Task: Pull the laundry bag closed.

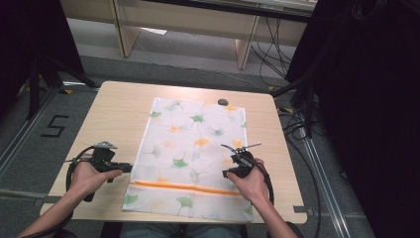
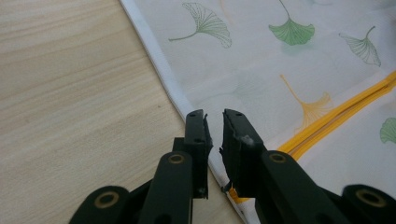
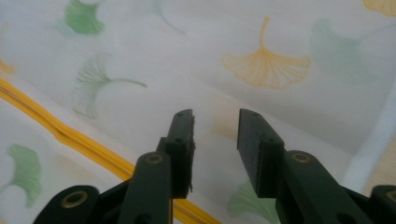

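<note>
Thin matt cloth (image 1: 190, 148) on smooth wooden table (image 1: 116, 114).

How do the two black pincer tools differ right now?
The left gripper sits at the cloth's white side edge, partly over bare table; the right gripper is over the printed cloth itself. The left gripper's jaws stand narrowly apart, the right gripper's wider. Both are open, gripping nothing, near the orange zipper.

White mesh bag (image 1: 190, 148) w/ ginkgo-leaf print, orange zipper (image 1: 185, 188), flat on table centre
</note>
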Action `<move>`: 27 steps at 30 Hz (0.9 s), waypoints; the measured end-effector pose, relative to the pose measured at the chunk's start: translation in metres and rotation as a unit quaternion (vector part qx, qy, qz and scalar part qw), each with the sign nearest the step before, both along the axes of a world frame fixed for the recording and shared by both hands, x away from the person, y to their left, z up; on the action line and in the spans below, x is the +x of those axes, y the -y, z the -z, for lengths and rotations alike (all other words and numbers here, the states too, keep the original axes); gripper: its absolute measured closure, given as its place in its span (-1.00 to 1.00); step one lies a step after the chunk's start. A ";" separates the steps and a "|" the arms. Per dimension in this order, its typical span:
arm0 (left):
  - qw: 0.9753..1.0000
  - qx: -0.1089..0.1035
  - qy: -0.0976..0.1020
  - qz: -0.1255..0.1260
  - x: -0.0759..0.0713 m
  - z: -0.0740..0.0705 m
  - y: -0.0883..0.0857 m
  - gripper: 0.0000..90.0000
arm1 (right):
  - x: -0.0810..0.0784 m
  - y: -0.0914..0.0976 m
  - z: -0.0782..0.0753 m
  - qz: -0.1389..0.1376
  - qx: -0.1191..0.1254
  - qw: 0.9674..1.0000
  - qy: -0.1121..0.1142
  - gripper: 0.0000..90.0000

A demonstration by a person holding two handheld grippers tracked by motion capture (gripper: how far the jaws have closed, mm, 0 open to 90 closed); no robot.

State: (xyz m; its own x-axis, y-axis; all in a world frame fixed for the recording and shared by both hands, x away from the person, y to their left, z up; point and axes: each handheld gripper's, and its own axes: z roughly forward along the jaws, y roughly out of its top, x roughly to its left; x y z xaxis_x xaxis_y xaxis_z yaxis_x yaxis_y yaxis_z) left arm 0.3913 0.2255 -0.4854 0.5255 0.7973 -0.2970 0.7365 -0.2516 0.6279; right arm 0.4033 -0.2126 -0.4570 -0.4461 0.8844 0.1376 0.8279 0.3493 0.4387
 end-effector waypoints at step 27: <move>0.998 0.012 -0.061 -0.003 0.000 0.002 0.010 0.99 | -0.008 -0.152 -0.004 -0.136 0.092 0.986 -0.031 0.71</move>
State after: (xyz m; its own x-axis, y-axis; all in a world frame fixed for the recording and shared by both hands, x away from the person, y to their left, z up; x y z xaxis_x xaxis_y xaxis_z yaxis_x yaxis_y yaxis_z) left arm 0.3911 0.2155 -0.4878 0.4815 0.8082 -0.3391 0.8084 -0.2600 0.5282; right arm 0.3952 -0.0604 -0.4525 -0.6484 0.6912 0.3190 0.7421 0.4804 0.4674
